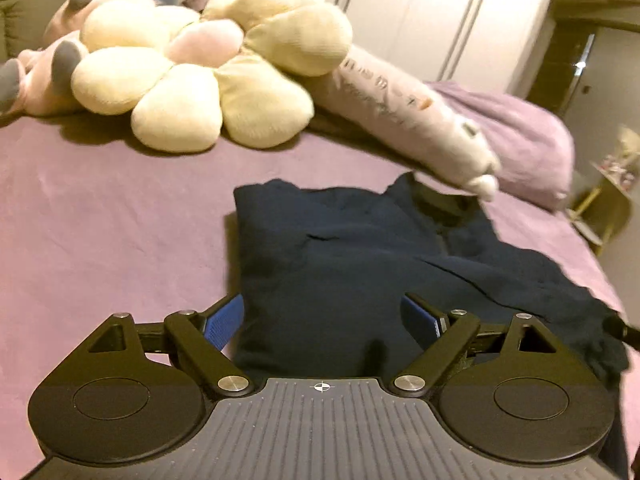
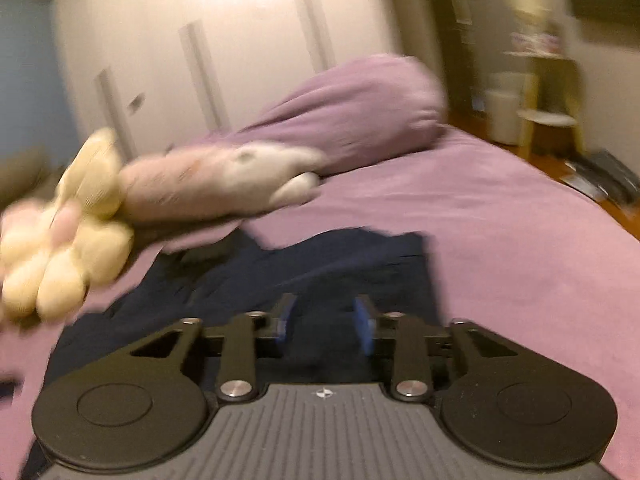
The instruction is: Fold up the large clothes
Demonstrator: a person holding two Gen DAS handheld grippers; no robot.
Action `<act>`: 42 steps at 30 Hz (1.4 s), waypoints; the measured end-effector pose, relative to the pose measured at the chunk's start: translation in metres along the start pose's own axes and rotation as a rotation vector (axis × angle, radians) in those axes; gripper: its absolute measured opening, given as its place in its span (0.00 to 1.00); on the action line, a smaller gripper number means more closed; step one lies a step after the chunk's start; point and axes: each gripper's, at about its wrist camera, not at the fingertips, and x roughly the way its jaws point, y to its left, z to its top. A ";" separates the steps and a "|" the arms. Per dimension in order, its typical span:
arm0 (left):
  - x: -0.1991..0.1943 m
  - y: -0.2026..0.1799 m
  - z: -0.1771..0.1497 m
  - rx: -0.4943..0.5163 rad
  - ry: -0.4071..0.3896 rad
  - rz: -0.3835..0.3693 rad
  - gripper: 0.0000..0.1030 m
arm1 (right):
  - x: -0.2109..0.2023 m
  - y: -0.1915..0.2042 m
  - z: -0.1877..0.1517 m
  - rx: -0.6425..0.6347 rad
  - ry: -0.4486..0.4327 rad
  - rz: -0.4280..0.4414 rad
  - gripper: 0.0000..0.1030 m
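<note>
A: Which step is in hand?
B: A fold looks finished: the navy garment [image 1: 340, 264] lies on the purple sheet [image 1: 100, 220] just ahead of the left gripper [image 1: 322, 320], held wide, and right gripper [image 2: 326, 320], narrowly parted; nothing is gripped.
A: Next?
B: A fresh edge should be seized.

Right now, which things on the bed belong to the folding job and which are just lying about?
Job: dark blue garment, left gripper, right gripper.
Lying about: flower cushion, pink plush toy, long plush toy, purple pillow.
</note>
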 end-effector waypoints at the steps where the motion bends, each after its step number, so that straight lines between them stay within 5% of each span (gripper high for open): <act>1: 0.010 -0.003 -0.002 0.012 0.015 0.012 0.88 | 0.011 0.010 -0.006 -0.060 0.010 -0.019 0.23; 5: 0.036 -0.002 -0.027 0.031 0.066 0.048 0.93 | 0.041 0.012 -0.038 -0.210 0.058 -0.106 0.19; 10: 0.025 0.001 -0.049 0.135 0.023 0.032 0.97 | 0.035 -0.009 -0.062 -0.260 0.028 -0.096 0.10; 14: 0.027 0.016 -0.035 -0.046 0.098 0.010 0.99 | 0.034 -0.006 -0.059 -0.283 0.040 -0.095 0.10; 17: 0.010 0.014 -0.017 -0.089 0.026 -0.007 0.99 | 0.024 0.002 -0.048 -0.246 0.037 -0.089 0.10; 21: 0.012 -0.007 0.007 -0.005 -0.055 0.033 0.99 | 0.013 0.002 -0.025 -0.168 -0.060 -0.111 0.10; 25: 0.045 -0.026 0.014 0.084 -0.046 0.124 0.99 | 0.045 -0.004 -0.010 -0.141 -0.025 -0.142 0.10; 31: 0.095 -0.035 -0.002 0.162 0.001 0.201 1.00 | 0.084 -0.017 -0.029 -0.309 0.004 -0.198 0.06; 37: 0.097 -0.033 -0.009 0.181 -0.014 0.210 1.00 | 0.094 -0.026 -0.031 -0.331 -0.004 -0.170 0.06; 42: 0.084 -0.025 -0.008 0.169 -0.001 0.173 1.00 | 0.058 -0.026 -0.019 -0.271 -0.022 -0.154 0.08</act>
